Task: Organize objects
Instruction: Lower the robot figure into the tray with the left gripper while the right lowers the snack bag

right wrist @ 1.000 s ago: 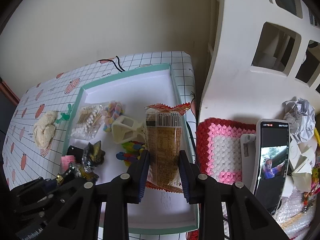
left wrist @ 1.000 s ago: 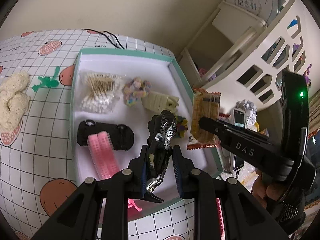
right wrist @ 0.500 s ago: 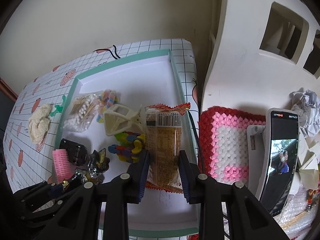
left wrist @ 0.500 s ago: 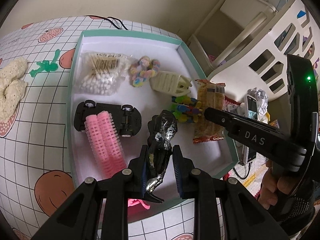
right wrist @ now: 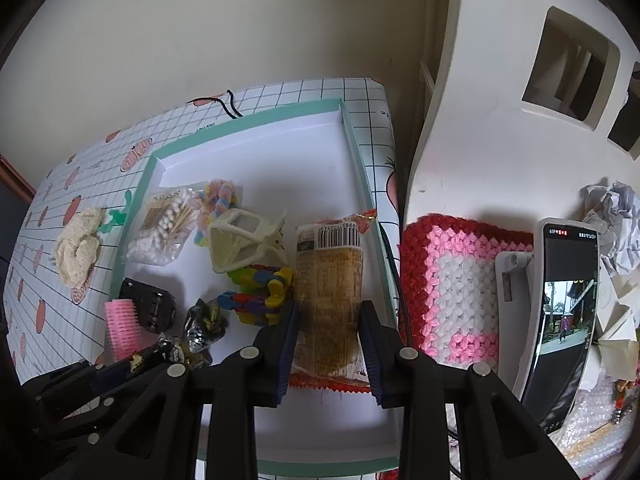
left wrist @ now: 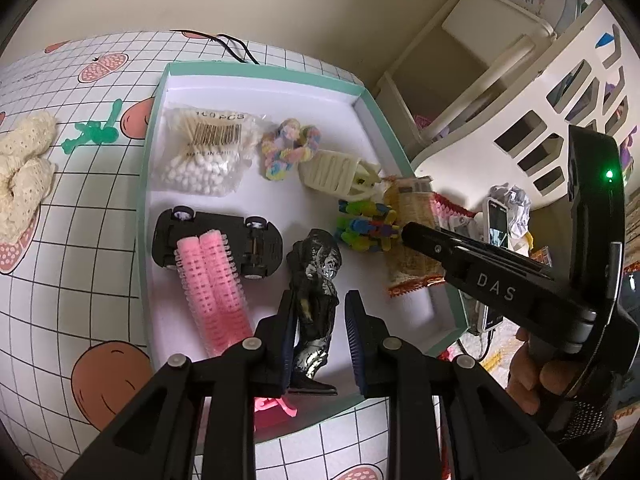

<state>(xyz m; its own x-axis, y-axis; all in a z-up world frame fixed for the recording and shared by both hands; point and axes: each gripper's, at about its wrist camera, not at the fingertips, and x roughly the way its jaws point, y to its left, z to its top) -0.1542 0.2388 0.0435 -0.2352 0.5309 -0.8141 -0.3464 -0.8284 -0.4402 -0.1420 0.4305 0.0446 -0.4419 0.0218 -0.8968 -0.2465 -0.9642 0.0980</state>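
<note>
On the checked tabletop (left wrist: 92, 208) in the left wrist view sits a teal-rimmed tray (left wrist: 256, 70). It holds a bag of cotton swabs (left wrist: 204, 152), a pastel scrunchie (left wrist: 290, 146), a cream clip (left wrist: 340, 168), a block toy (left wrist: 366, 226), an upturned black car (left wrist: 218, 242) with pink rollers (left wrist: 214, 288) lying across it, and a dark figure (left wrist: 316, 276). The left tongs (left wrist: 320, 336) are parted a little around the figure's legs; the left pad touches it, the right pad stands clear. A snack pack (left wrist: 412, 232) lies at the tray's right side between the right tongs (left wrist: 412, 234), which reach in from the right with fingers (left wrist: 528, 376) wrapped on the handle. A cream scrunchie (left wrist: 24, 176) and a green figure (left wrist: 94, 132) lie outside, left of the tray.

Seen from the right wrist, the right tongs (right wrist: 328, 344) straddle the snack pack (right wrist: 328, 280) lying in the tray (right wrist: 248, 126); whether the pads still press it I cannot tell. The block toy (right wrist: 260, 296) touches its left edge. Beyond the rim are a crochet mat (right wrist: 452, 280) and a phone (right wrist: 568, 312).
</note>
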